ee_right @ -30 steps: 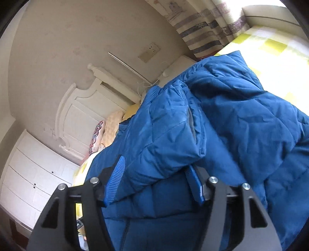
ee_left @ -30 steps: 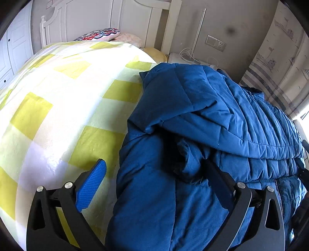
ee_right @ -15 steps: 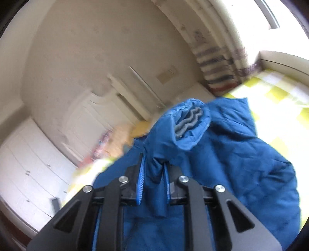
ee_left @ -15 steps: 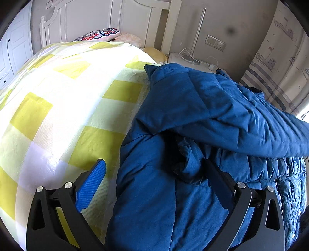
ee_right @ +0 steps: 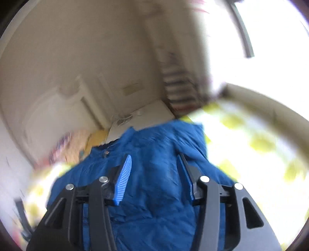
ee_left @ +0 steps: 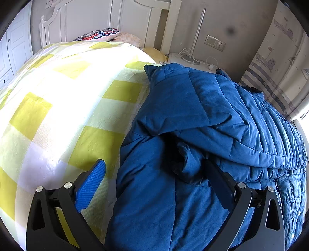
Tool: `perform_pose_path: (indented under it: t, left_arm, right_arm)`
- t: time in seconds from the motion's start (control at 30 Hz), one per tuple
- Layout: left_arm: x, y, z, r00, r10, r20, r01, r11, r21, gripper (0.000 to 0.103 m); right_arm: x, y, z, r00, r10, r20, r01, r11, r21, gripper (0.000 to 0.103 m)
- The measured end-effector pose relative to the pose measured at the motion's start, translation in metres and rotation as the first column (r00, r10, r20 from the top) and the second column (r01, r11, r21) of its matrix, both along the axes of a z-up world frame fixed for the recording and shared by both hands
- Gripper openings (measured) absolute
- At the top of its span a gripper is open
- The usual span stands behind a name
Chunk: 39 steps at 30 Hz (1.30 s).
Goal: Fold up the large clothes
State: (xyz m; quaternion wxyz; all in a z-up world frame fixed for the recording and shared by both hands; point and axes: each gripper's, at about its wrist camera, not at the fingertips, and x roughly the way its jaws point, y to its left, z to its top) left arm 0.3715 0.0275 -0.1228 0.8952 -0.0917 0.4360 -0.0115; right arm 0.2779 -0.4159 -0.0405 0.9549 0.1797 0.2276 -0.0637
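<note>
jacket (ee_left: pixel 193 135) — folds hide one left tool (ee_left: pixel 154 173) fingertip | right view blurred

The jacket (ee_left: pixel 202 119) is spread along the right edge of the bed (ee_left: pixel 58 108), with pillows (ee_left: pixel 108 35) set against the headboard (ee_left: pixel 108 17) behind it.

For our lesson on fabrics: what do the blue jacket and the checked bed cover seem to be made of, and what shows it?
Blue jacket: probably a synthetic shell over padding, with a smooth, faint sheen; stitched channels puff up between the seams. Checked bed cover: apparently woven cloth, matte, with a fine pebbled texture in the sunlit part; the fibre cannot be told.
</note>
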Motion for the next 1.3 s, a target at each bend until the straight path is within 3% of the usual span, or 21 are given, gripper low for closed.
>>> perform_pose_path:
  t: [0.07, 0.13, 0.2, 0.27, 0.37, 0.43, 0.47, 0.53, 0.57, 0.67, 0.77, 0.83, 0.9, 0.93, 1.0, 1.03, 1.13, 1.2, 1.3]
  left_arm:
    - [0.0, -0.001, 0.0, 1.0, 0.0, -0.001, 0.0, 1.0, 0.002, 0.098]
    - [0.0, 0.001, 0.0, 1.0, 0.0, 0.0, 0.0, 1.0, -0.001, 0.098]
    - [0.0, 0.001, 0.0, 1.0, 0.0, 0.001, 0.0, 1.0, -0.002, 0.098]
    - [-0.001, 0.002, 0.0, 1.0, 0.001, 0.005, -0.001, 1.0, -0.011, 0.098]
    - [-0.004, 0.009, 0.001, 1.0, 0.018, 0.017, -0.018, 0.999, -0.039, 0.098]
    - [-0.017, 0.019, 0.009, 0.994, 0.077, 0.083, -0.071, 0.995, -0.073, 0.094]
    - [-0.032, 0.025, 0.024, 0.977, 0.128, 0.171, -0.111, 0.988, -0.105, 0.091]
    - [-0.045, 0.026, 0.046, 0.951, 0.138, 0.276, -0.097, 0.983, -0.157, 0.091]
    - [-0.046, 0.018, 0.061, 0.946, 0.1, 0.309, -0.05, 0.985, -0.165, 0.092]
    - [-0.03, -0.018, 0.079, 0.956, -0.065, 0.287, 0.109, 0.984, -0.139, 0.092]
    - [-0.014, -0.057, 0.08, 0.952, -0.183, 0.247, 0.203, 0.978, -0.058, 0.096]
    - [0.006, -0.082, 0.057, 0.959, -0.232, 0.161, 0.232, 0.973, 0.015, 0.097]
    - [0.027, -0.098, 0.019, 0.973, -0.231, -0.004, 0.231, 0.969, 0.087, 0.098]
    - [0.024, -0.105, 0.009, 0.971, -0.238, 0.017, 0.233, 0.961, 0.151, 0.099]
    - [0.018, -0.113, 0.014, 0.974, -0.227, 0.004, 0.222, 0.956, 0.192, 0.098]
    - [0.017, -0.112, 0.021, 0.976, -0.22, -0.004, 0.217, 0.961, 0.17, 0.098]
    - [0.011, -0.108, 0.057, 0.97, -0.223, 0.101, 0.217, 0.974, 0.067, 0.098]
    - [0.016, -0.115, 0.078, 0.96, -0.239, 0.144, 0.228, 0.97, 0.087, 0.098]
    - [0.05, -0.14, 0.085, 0.964, -0.243, 0.109, 0.233, 0.968, 0.09, 0.098]
  right_arm:
    - [0.016, 0.026, 0.007, 0.996, 0.083, -0.018, -0.084, 0.989, -0.122, 0.053]
    - [0.041, 0.046, 0.001, 0.985, 0.136, -0.103, -0.155, 0.965, -0.21, 0.054]
    - [0.06, 0.053, -0.018, 0.973, 0.119, -0.198, -0.17, 0.95, -0.261, 0.057]
    - [0.083, 0.048, -0.057, 0.931, 0.108, -0.348, -0.196, 0.954, -0.228, 0.062]
    - [0.085, 0.049, -0.065, 0.937, 0.117, -0.329, -0.201, 0.951, -0.235, 0.065]
    - [0.089, 0.051, -0.067, 0.936, 0.117, -0.332, -0.21, 0.943, -0.259, 0.067]
    - [0.089, 0.051, -0.066, 0.936, 0.118, -0.331, -0.212, 0.941, -0.264, 0.068]
    - [0.093, 0.055, -0.066, 0.935, 0.127, -0.33, -0.219, 0.941, -0.259, 0.07]
    - [0.094, 0.053, -0.066, 0.935, 0.13, -0.33, -0.22, 0.942, -0.254, 0.071]
    - [0.092, 0.056, -0.065, 0.936, 0.133, -0.326, -0.222, 0.941, -0.254, 0.072]
    - [0.088, 0.057, -0.065, 0.938, 0.142, -0.318, -0.225, 0.944, -0.243, 0.073]
    - [0.086, 0.057, -0.065, 0.938, 0.145, -0.315, -0.226, 0.944, -0.239, 0.073]
    - [0.086, 0.057, -0.065, 0.938, 0.149, -0.313, -0.229, 0.944, -0.237, 0.074]
    - [0.086, 0.058, -0.064, 0.937, 0.153, -0.313, -0.232, 0.944, -0.235, 0.075]
    - [0.086, 0.058, -0.064, 0.937, 0.157, -0.313, -0.236, 0.944, -0.232, 0.076]
    - [0.086, 0.058, -0.065, 0.936, 0.158, -0.314, -0.237, 0.944, -0.229, 0.076]
    - [0.086, 0.056, -0.065, 0.936, 0.162, -0.312, -0.237, 0.947, -0.218, 0.077]
    - [0.086, 0.056, -0.064, 0.937, 0.162, -0.31, -0.236, 0.947, -0.218, 0.077]
    - [0.086, 0.055, -0.064, 0.937, 0.166, -0.306, -0.236, 0.949, -0.208, 0.077]
